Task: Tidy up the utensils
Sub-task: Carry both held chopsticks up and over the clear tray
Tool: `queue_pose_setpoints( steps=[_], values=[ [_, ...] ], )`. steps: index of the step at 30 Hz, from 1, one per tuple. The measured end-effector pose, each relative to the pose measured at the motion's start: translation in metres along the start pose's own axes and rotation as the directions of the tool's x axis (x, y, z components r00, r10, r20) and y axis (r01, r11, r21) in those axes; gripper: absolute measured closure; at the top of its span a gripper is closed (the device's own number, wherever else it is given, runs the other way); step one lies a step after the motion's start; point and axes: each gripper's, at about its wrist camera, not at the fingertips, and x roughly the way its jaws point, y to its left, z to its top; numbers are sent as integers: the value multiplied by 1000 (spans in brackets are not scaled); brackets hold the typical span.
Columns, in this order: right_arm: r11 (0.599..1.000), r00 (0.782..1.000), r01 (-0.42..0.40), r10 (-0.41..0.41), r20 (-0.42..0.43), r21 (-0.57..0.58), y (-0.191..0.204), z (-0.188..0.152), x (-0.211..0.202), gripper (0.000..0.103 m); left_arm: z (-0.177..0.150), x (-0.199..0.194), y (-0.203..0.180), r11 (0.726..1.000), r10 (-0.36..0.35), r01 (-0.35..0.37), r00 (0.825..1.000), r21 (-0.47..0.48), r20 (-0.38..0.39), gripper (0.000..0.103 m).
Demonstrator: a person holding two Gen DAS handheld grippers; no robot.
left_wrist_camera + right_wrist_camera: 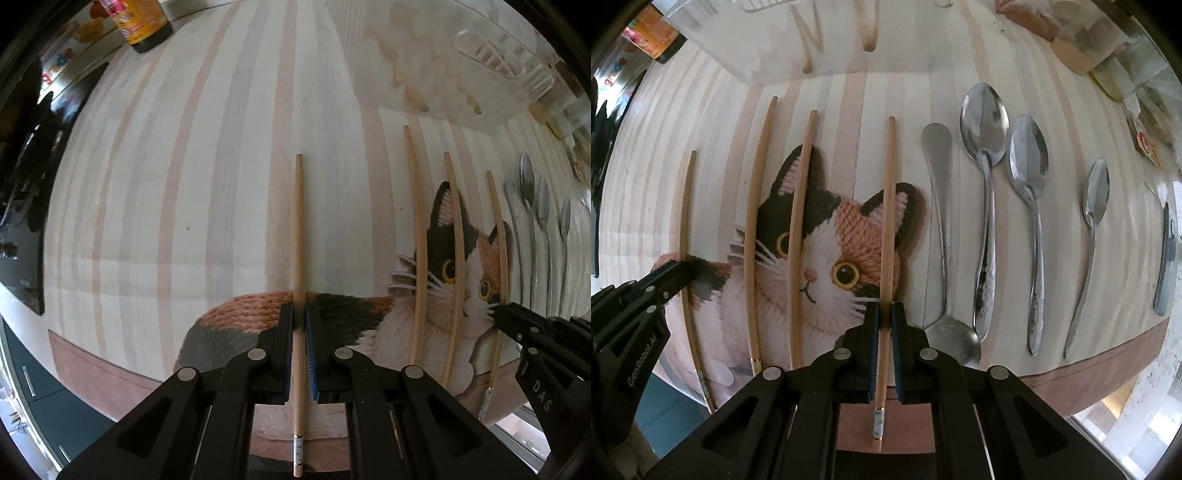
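Four chopsticks lie in a row on my striped cat mat (849,92), spoons (984,122) to their right. My left gripper (299,317) pinches the leftmost chopstick (299,229); my right gripper (884,314) pinches the rightmost chopstick (888,206). Clear tray (443,66) behind.

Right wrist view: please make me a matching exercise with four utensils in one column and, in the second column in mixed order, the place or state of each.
Column one:
1. leftmost chopstick
2. spoon nearest the chopsticks
3. smallest spoon
4. rightmost chopstick

Column two:
A. gripped in the right claw
B. lies reversed, its bowl toward the camera
C. last on the right in the row of four spoons
D. gripped in the left claw

Pairs: 1-D, 2-B, 3-C, 4-A
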Motion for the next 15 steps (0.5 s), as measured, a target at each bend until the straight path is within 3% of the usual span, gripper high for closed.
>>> queue_pose_setpoints(
  steps=[7,15],
  values=[
    [999,998,-47,47,50,14,-6,-17,-22,96,1,-55,6,1000,11,-10,992,-12,124,99],
    [993,975,-118,114,191,10,-20,-23,-97,96,24,-146,-1,999,-39,35,959,17,282,99]
  ],
)
